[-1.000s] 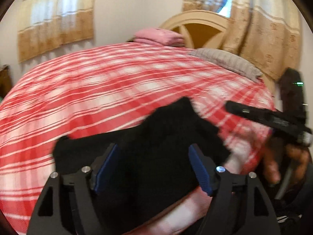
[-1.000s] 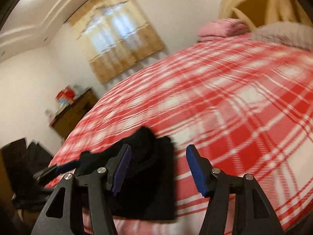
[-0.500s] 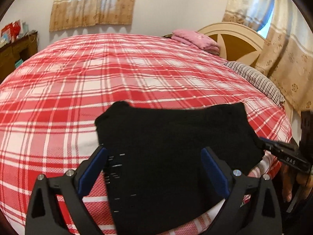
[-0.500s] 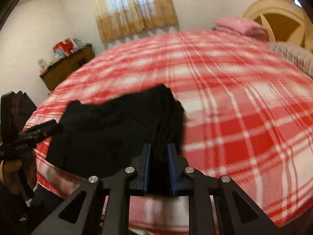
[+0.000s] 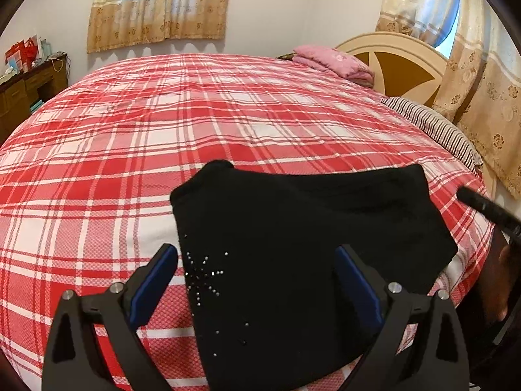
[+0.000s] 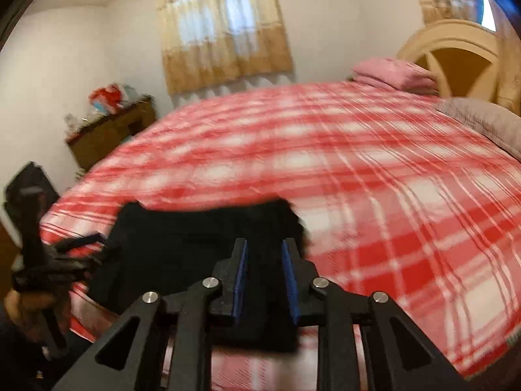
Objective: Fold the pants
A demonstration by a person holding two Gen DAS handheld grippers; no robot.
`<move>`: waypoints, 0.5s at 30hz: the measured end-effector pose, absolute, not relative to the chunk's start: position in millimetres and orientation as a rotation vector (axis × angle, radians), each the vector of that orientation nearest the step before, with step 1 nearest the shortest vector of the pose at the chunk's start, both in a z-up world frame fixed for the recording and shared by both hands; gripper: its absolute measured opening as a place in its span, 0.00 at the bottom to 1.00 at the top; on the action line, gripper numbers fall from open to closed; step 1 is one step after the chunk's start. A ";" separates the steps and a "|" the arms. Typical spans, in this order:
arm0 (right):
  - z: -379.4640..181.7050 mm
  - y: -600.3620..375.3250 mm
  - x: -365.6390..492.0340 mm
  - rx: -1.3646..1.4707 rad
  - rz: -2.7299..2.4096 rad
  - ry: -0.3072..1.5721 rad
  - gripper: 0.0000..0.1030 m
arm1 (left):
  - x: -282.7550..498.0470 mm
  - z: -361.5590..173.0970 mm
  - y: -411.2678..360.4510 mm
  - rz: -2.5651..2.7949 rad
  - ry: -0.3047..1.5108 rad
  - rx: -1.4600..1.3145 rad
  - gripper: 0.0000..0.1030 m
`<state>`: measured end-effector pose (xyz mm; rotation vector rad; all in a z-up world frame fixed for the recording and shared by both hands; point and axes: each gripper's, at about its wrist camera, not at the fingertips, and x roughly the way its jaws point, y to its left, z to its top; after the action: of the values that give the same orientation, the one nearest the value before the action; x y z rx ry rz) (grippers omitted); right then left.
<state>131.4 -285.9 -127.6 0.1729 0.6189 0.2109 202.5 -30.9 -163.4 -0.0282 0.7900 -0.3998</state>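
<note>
The black pants (image 5: pixel 302 238) lie folded into a compact bundle on the near edge of the red plaid bed (image 5: pixel 195 123), with a small stud pattern on the left part. My left gripper (image 5: pixel 255 262) is open and hovers over the bundle, holding nothing. In the right wrist view the pants (image 6: pixel 195 244) lie at the near left of the bed. My right gripper (image 6: pixel 264 252) is nearly shut, with black cloth between its blue pads (image 6: pixel 240 280). The right gripper's tip (image 5: pixel 482 207) shows at the bundle's right edge in the left wrist view.
A pink folded blanket (image 5: pixel 332 63) and a striped pillow (image 5: pixel 433 127) lie by the headboard (image 5: pixel 400 62). A wooden dresser (image 5: pixel 29 88) with clutter stands at the far left. Curtains (image 5: pixel 159 3) hang behind the bed. The left gripper and hand (image 6: pixel 35 260) show at the left in the right wrist view.
The pants went from a raised heap to a flat folded bundle. My right gripper closed from wide open onto the cloth. My left gripper stayed open and drew back above the bundle.
</note>
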 end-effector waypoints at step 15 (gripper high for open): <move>-178.5 -300.7 192.7 0.371 0.214 0.794 0.41 | 205.3 -179.1 -33.5 -0.395 0.848 0.003 0.99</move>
<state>192.7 -300.7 -178.5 0.3705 0.7938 0.2144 205.3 -33.5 -179.1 0.0025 0.8485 -0.3951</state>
